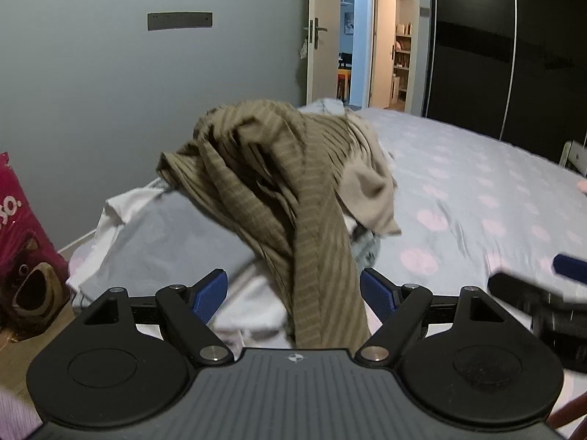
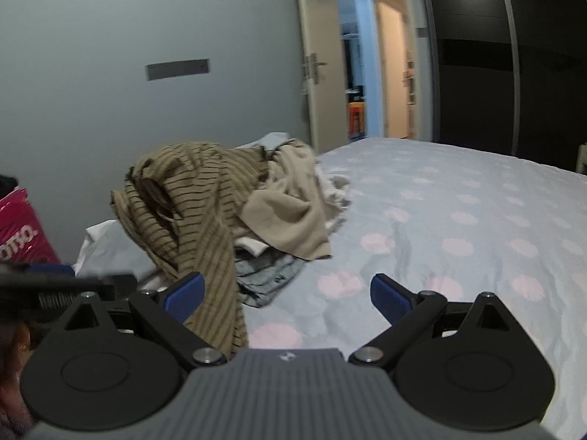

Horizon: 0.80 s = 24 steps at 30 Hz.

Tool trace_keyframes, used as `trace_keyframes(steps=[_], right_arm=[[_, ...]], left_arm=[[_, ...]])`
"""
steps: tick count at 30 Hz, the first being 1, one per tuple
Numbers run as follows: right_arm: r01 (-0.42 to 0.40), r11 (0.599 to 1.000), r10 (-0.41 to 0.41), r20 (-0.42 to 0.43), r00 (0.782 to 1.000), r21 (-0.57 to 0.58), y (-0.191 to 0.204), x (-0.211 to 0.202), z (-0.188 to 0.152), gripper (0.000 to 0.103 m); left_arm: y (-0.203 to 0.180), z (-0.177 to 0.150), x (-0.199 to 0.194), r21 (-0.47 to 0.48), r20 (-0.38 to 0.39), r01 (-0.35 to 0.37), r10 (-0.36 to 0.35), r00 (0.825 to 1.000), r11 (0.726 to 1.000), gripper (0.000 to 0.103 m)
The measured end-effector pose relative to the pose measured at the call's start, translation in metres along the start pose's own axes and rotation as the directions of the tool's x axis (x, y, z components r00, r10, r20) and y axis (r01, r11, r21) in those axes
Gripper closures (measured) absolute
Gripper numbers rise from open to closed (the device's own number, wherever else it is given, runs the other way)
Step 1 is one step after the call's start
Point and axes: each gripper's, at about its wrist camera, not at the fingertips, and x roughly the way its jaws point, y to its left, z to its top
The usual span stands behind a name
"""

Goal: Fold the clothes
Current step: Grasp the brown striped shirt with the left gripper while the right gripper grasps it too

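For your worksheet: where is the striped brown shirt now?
The striped brown shirt tops the clothes pile at the bed's left side, trailing down between the left tongs.

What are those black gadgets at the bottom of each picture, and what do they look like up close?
They are two matching handheld grippers. The left gripper and right gripper each have a ribbed grey body with a small round emblem, two black round discs, black linkage arms with silver pivot screws, and ribbed blue fingers.

Crumpled olive striped shirt (image 1: 264,168) heaped atop beige garment (image 1: 370,190), on polka-dot bed (image 1: 477,198)
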Motion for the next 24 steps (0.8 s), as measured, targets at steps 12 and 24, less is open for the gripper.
trace_keyframes(steps=[12,24], right_arm=[[-0.132,0.985,0.124,-0.077,0.989,-0.107,0.046,0.109,0.039,0.005],[-0.151,0.984,0.138,-0.124,0.983,-0.097,0.085,0.206,0.058,0.024]], left_arm=[[0.070,0.081,0.094,-0.025,-0.070,0.018,-0.020,0.997,1.000,0.024],[0.092,0.088,0.155,-0.037,-0.125,0.056,-0.060,0.990,0.998,0.063]])
